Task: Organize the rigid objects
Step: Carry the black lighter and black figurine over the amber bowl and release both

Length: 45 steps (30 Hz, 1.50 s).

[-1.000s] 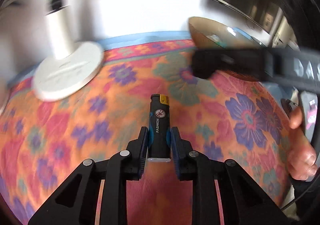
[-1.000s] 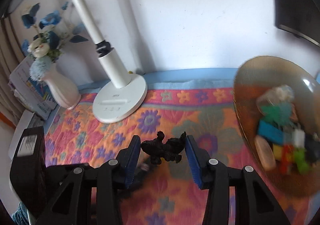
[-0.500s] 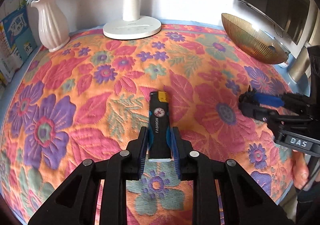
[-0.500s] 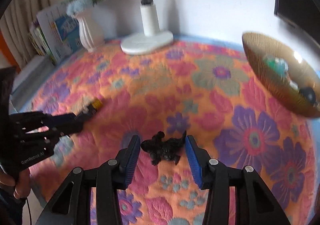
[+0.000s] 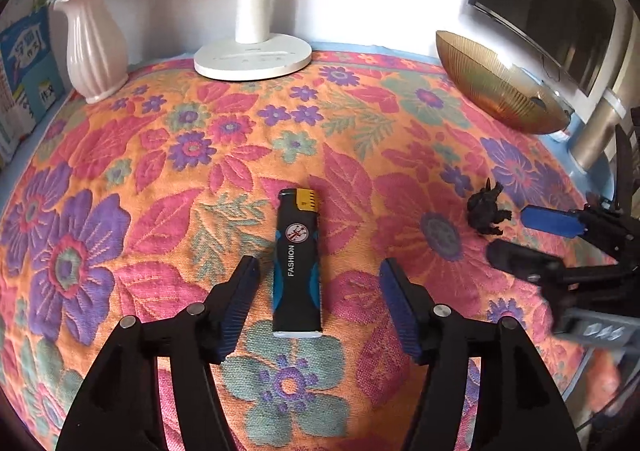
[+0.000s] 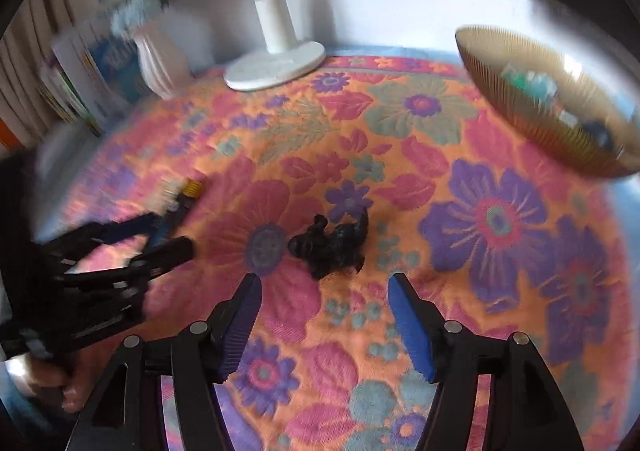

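Observation:
A black and blue lighter [image 5: 297,263] lies flat on the flowered cloth, between the open fingers of my left gripper [image 5: 320,291], which touch nothing. A small black toy figure [image 6: 332,245] lies on the cloth just ahead of my open right gripper [image 6: 324,311]; it also shows in the left wrist view [image 5: 486,207]. The lighter's yellow top [image 6: 191,187] shows in the right wrist view, by the left gripper [image 6: 164,235]. A gold ribbed bowl [image 6: 532,119] with several small items stands at the back right.
A white lamp base [image 5: 253,59] stands at the back middle. A pale pink vase [image 5: 94,47] with blue flowers stands at the back left, with books [image 5: 28,67] beside it. A dark screen [image 5: 552,3] hangs at the right.
Both grippers opened. The left let go of the lighter and the right let go of the black figure; both objects now lie on the cloth.

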### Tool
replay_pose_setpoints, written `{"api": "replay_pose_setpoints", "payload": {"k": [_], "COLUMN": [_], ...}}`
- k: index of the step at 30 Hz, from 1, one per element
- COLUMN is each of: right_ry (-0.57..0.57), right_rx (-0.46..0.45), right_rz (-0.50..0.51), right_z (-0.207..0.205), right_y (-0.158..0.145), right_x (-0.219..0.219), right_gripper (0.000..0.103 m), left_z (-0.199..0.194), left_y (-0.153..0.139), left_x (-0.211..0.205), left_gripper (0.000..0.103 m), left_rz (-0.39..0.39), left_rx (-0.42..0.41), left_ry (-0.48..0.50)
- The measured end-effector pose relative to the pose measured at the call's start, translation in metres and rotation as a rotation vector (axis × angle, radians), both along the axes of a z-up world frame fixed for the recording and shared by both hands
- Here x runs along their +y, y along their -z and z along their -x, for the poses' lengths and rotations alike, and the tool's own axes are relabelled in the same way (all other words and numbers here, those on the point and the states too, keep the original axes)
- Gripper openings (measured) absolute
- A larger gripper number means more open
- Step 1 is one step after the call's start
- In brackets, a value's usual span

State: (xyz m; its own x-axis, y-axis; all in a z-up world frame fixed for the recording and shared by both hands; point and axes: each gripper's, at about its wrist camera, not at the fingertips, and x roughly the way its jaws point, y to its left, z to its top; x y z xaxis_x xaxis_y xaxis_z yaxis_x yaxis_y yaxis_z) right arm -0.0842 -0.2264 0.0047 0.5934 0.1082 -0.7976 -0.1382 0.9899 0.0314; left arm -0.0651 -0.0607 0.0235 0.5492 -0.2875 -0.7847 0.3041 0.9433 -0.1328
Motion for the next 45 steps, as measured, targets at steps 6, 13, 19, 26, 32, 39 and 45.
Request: {"api": "replay_pose_setpoints", "payload": {"k": [6,13,19,26,32,39,45], "right_ry": [0.044,0.056,0.09,0.206,0.333,0.493,0.525], "right_rx": [-0.007,-0.052,-0.07,-0.16,-0.225,-0.233,-0.206], "right_rz": [-0.136,-0.131,-0.172,-0.216,-0.229,-0.214,-0.178], "right_z": [-0.017,-0.014,-0.008,-0.001,-0.009,-0.052,-0.089], "right_y": [0.011,0.006,-0.018,-0.061,-0.103,-0.143,-0.143], "right_x": [-0.014,-0.016,-0.038,-0.102,-0.166,-0.233,-0.258], "right_gripper": [0.062,0.043,0.043,0.043,0.043,0.043,0.063], "left_z": [-0.002,-0.002,-0.001,-0.014,-0.04,-0.086,-0.109], "left_y": [-0.001,-0.002,-0.025,-0.068,-0.118,-0.154,-0.147], "left_x": [0.005,0.007,-0.01,-0.06,-0.124,-0.213,-0.258], "left_gripper": [0.04,0.02,0.02,0.02,0.02,0.02,0.04], "left_rz": [0.022,0.024,0.031,0.026,0.041,0.079,0.067], "left_rx": [0.006,-0.004,-0.063,-0.152,-0.262,-0.295,-0.304], "left_ry": [-0.026,-0.039,0.007,0.113,0.186,0.286,0.339]}}
